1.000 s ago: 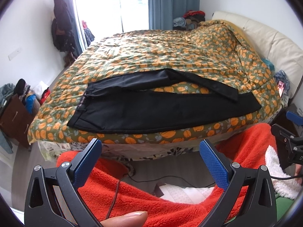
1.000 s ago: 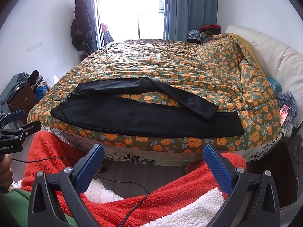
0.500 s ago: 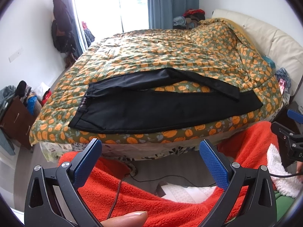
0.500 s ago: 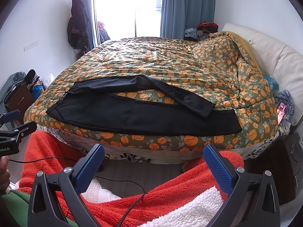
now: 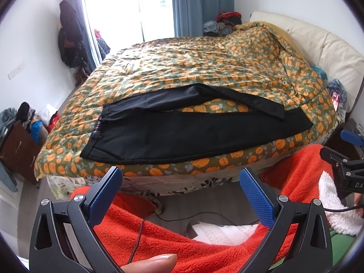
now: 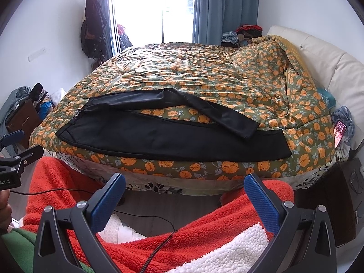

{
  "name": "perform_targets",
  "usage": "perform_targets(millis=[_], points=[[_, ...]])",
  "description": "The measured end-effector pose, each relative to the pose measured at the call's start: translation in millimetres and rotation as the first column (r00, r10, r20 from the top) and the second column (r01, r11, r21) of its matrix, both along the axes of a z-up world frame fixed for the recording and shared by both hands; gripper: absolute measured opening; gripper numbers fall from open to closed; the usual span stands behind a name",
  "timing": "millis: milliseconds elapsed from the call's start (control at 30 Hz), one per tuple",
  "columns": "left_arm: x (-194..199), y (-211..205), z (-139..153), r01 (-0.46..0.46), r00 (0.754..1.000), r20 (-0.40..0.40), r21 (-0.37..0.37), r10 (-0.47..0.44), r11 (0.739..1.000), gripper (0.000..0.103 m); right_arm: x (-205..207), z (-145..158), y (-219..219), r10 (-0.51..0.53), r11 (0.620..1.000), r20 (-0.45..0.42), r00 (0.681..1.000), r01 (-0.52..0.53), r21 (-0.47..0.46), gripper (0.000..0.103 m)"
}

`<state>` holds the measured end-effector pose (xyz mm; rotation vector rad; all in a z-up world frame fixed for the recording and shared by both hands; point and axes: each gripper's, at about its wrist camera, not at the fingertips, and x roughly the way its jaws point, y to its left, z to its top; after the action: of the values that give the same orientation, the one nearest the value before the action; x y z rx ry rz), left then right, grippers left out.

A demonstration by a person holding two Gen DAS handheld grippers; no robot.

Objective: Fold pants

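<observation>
Blue-padded left gripper and right gripper: jaws spread, empty, low in frame. Black fabric pants lie mid-frame along the near edge of the orange-pumpkin quilted bed, upper leg splayed. Risk: pinching one layer, or dragging them off the edge.

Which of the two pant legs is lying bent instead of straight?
The far leg, away from the bed's edge: it kinks midway and angles toward the near leg, which runs straight along the edge.

1 pr black pants lying on 1 bed w/ 1 pumpkin-print quilt, 2 grippers showing: left gripper, right gripper, 2 blue curtains hanging
</observation>
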<state>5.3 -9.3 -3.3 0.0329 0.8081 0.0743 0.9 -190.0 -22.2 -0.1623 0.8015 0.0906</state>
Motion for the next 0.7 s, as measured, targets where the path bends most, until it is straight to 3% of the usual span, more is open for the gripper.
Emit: perform_targets(millis=[700], points=[[0.7,1.5,-4.2,-0.010,1.000,-0.007,-0.011,0.010,1.000,0.103,0.9,-5.8,3.5,0.005,1.000,-0.007,1.000,-0.005,0.000,0.103]])
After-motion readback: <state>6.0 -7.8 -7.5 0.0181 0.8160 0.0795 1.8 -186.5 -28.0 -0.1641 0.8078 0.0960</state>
